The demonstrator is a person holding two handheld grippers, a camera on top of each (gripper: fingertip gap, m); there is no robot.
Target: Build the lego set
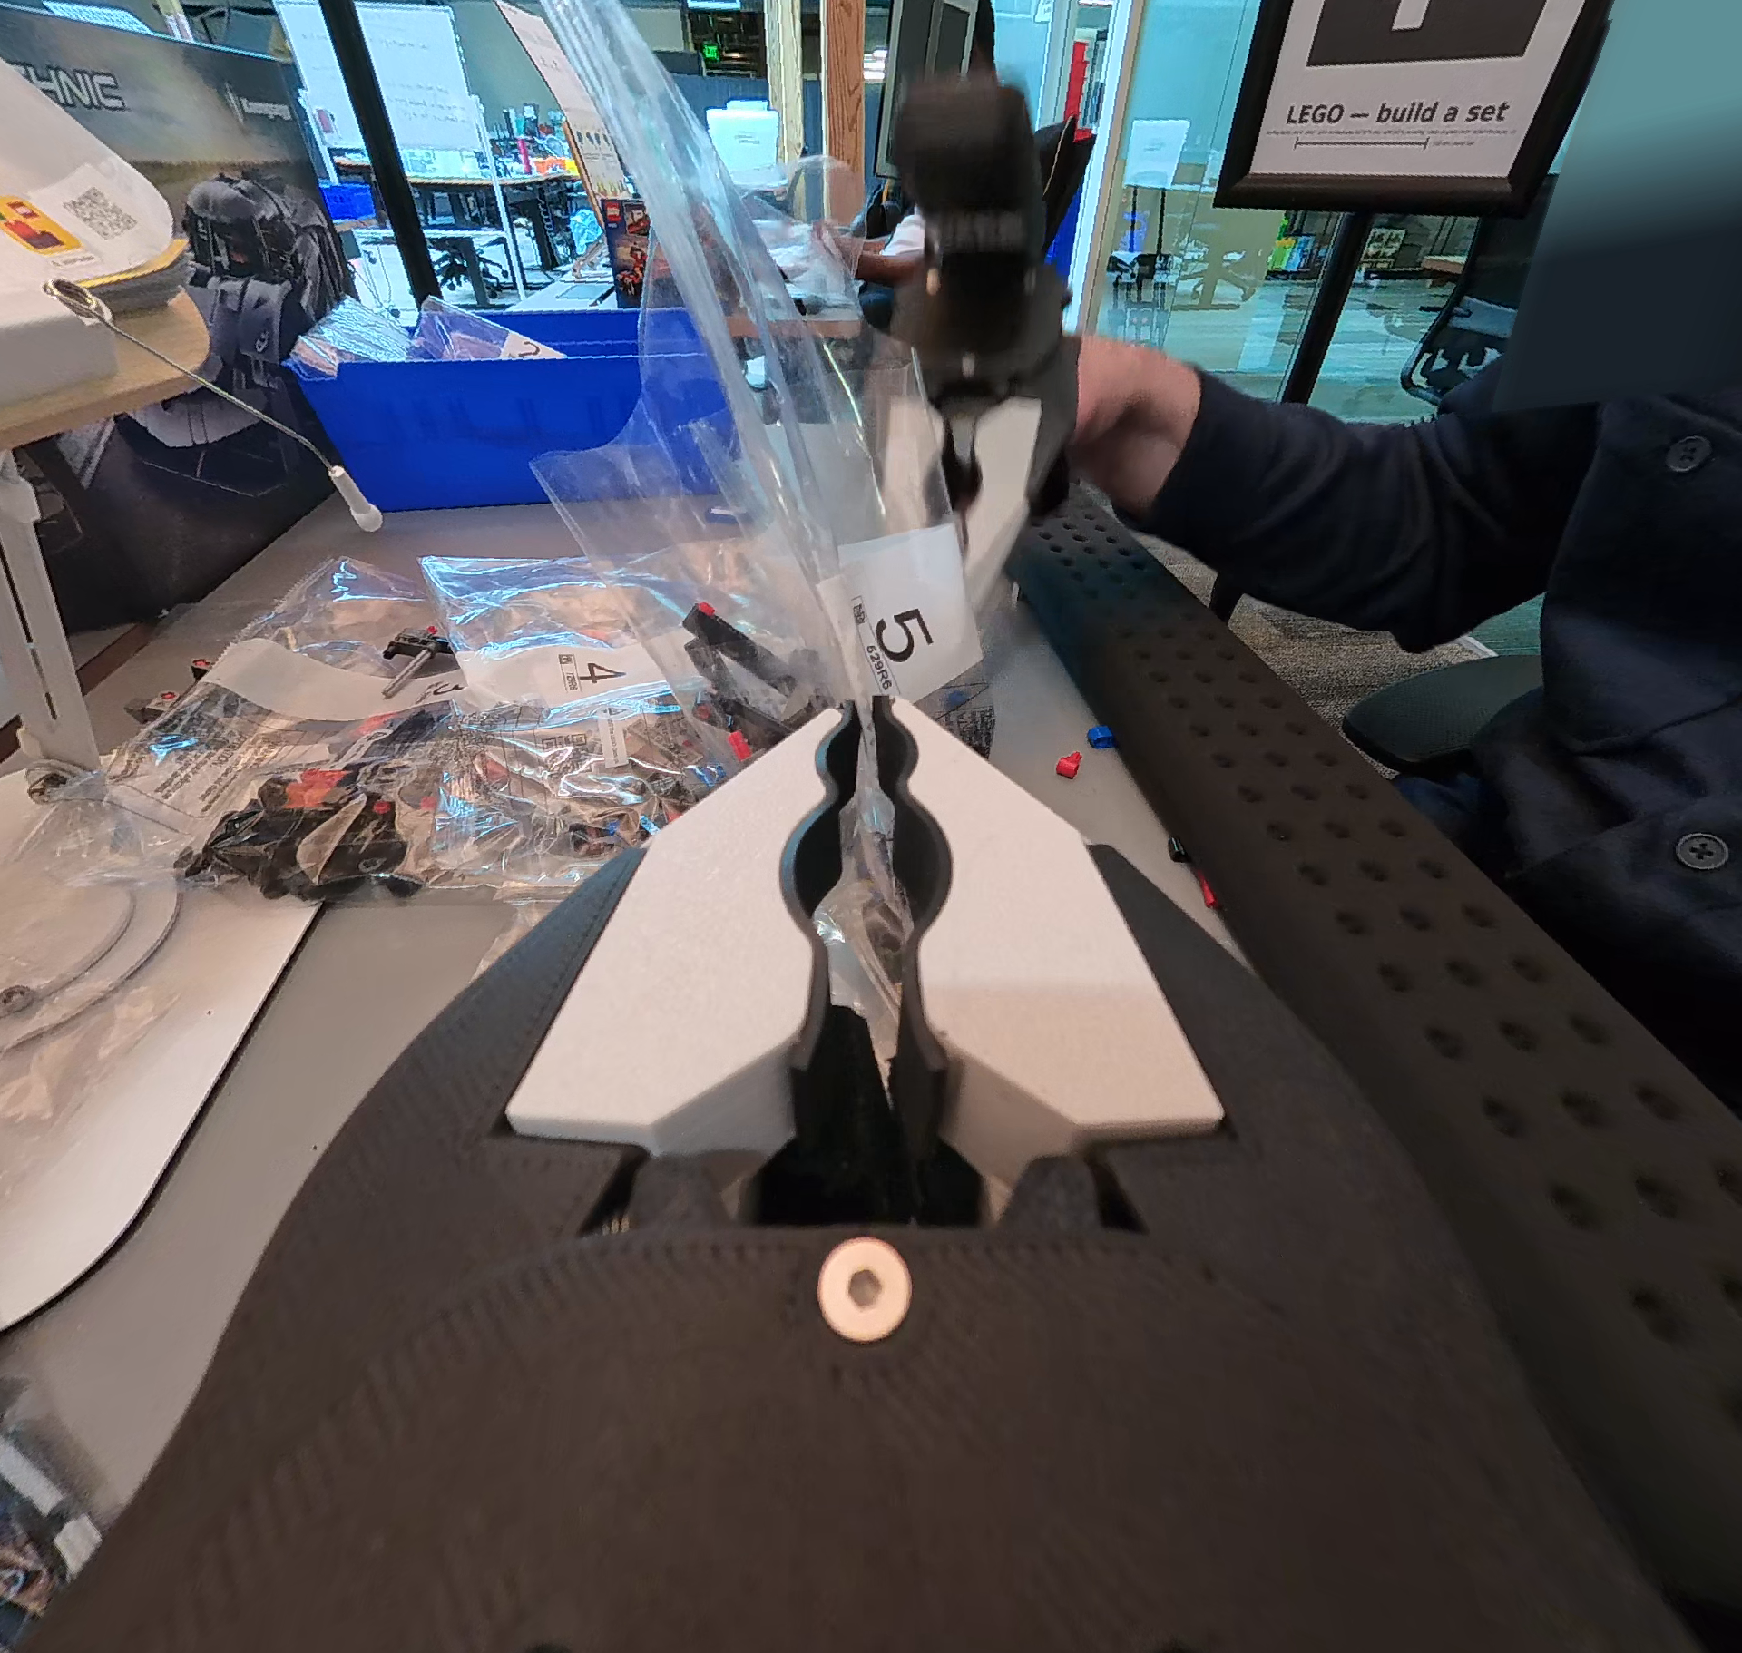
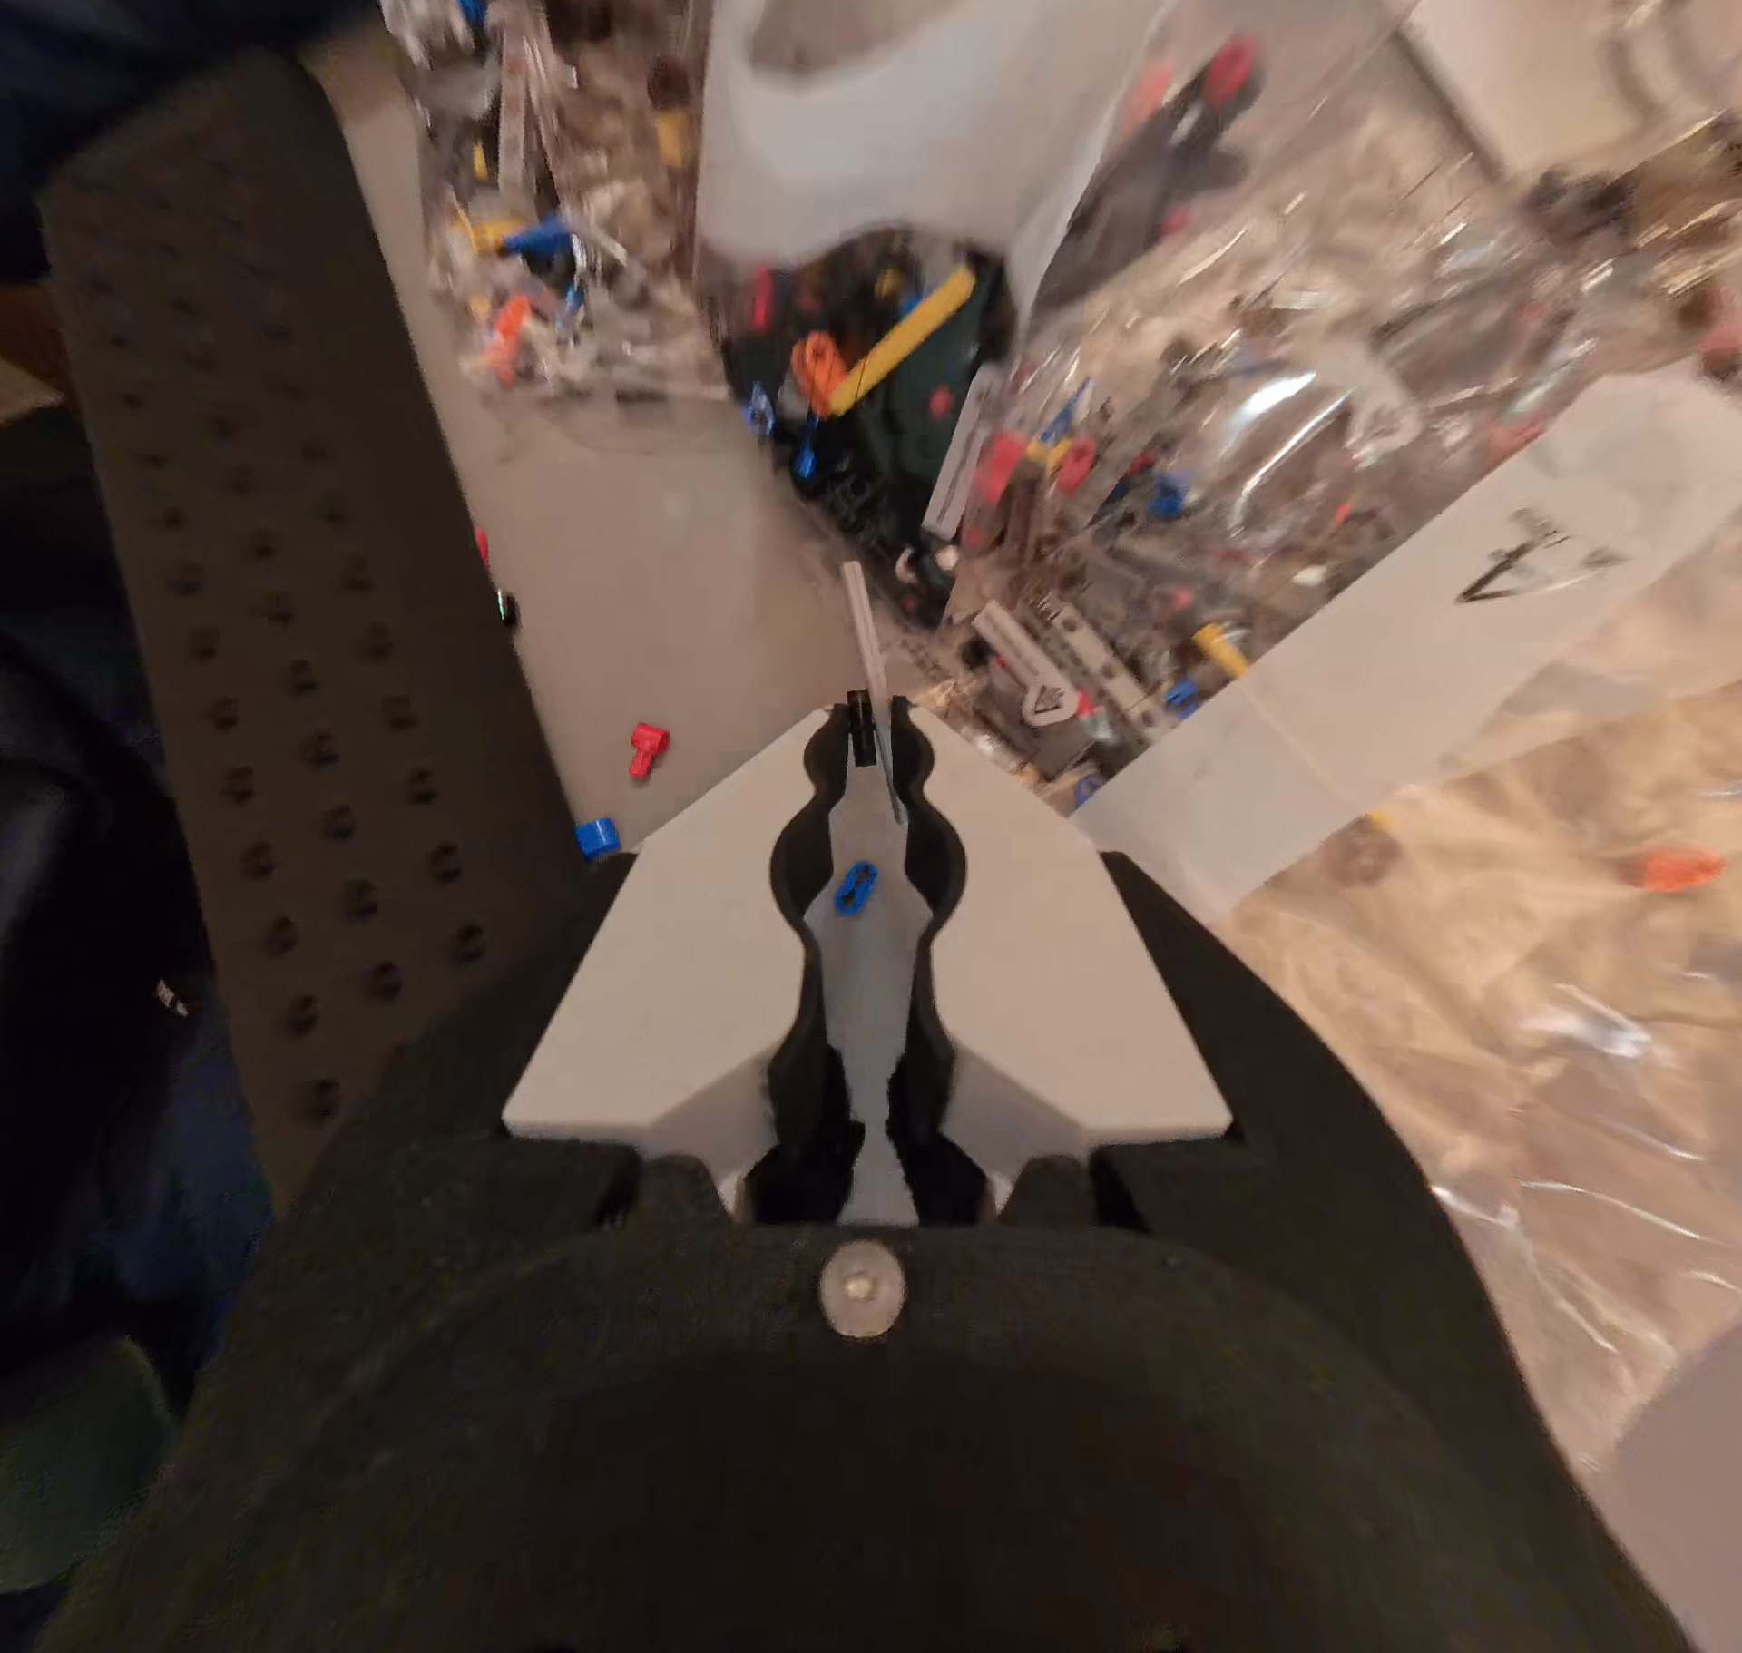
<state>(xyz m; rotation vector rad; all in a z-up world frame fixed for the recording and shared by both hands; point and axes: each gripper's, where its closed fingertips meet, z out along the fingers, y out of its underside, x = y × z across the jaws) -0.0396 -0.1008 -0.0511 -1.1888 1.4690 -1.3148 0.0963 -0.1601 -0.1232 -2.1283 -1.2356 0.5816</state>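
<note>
Two tools grip one clear numbered bag above the counter: left tool clamps its lower part, right tool pinches an edge.

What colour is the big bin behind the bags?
Blue, the bin; it shows best in the left wrist view.
</note>
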